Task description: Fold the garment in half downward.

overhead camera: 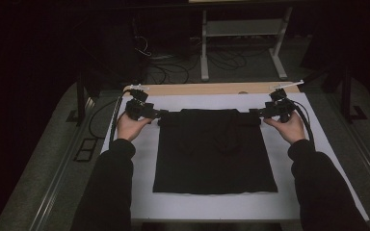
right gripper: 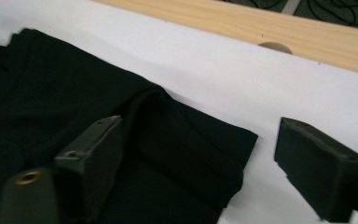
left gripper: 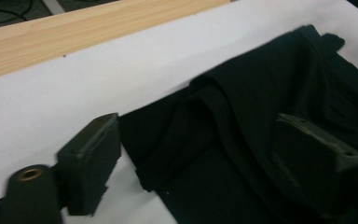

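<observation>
Black cloth is being kept spread flat on the white tabletop, its far edge folded into a thick band. The left gripper is being held at the band's left end and the right gripper at its right end, both jaws standing wide open astride the fabric corners, nothing being clamped

One black garment, one white table sheet, two tongs, left and right.
</observation>
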Demonstrator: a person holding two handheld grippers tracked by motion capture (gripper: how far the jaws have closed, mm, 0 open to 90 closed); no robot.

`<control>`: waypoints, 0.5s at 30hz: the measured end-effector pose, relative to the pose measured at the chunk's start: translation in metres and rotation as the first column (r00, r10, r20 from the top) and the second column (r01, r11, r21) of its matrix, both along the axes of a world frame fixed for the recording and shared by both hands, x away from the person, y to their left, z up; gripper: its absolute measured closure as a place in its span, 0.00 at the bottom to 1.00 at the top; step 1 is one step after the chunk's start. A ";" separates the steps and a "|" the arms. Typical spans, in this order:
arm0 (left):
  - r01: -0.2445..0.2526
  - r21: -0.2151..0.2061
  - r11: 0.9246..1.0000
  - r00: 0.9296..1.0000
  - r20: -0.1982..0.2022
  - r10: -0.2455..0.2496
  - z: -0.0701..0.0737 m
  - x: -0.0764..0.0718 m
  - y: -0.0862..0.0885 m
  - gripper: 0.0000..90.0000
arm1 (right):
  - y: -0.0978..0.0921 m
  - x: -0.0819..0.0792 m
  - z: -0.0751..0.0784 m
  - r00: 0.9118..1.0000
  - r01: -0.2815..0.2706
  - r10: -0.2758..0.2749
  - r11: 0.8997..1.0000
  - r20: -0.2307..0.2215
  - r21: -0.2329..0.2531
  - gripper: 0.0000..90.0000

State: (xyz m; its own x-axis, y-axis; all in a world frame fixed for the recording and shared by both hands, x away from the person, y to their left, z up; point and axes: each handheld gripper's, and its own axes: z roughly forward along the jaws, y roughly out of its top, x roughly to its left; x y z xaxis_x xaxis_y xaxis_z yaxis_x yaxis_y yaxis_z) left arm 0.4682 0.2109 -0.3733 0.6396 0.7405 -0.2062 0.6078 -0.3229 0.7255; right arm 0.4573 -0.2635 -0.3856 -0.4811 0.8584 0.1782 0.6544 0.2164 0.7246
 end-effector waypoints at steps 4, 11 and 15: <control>0.005 -0.024 1.000 1.000 0.006 -0.005 -0.003 -0.005 0.000 0.00 | 0.001 -0.007 0.003 1.000 -0.007 0.007 1.000 0.007 0.008 0.09; 0.041 -0.056 0.998 0.999 0.037 -0.039 -0.001 -0.014 -0.002 0.00 | 0.005 -0.019 0.010 0.999 -0.037 0.037 0.999 0.027 -0.004 0.00; 0.053 -0.064 0.997 0.997 0.051 -0.050 0.003 -0.021 -0.004 0.00 | 0.009 -0.024 0.012 0.998 -0.064 0.064 0.998 0.029 0.007 0.00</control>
State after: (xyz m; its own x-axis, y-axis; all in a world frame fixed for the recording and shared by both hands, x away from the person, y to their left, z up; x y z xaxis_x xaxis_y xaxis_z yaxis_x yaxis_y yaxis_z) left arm 0.4476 0.2073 -0.3705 0.6874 0.6921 -0.2203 0.5544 -0.3040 0.7747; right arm 0.4331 -0.2542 -0.3732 -0.5398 0.8245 0.1698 0.6182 0.2514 0.7447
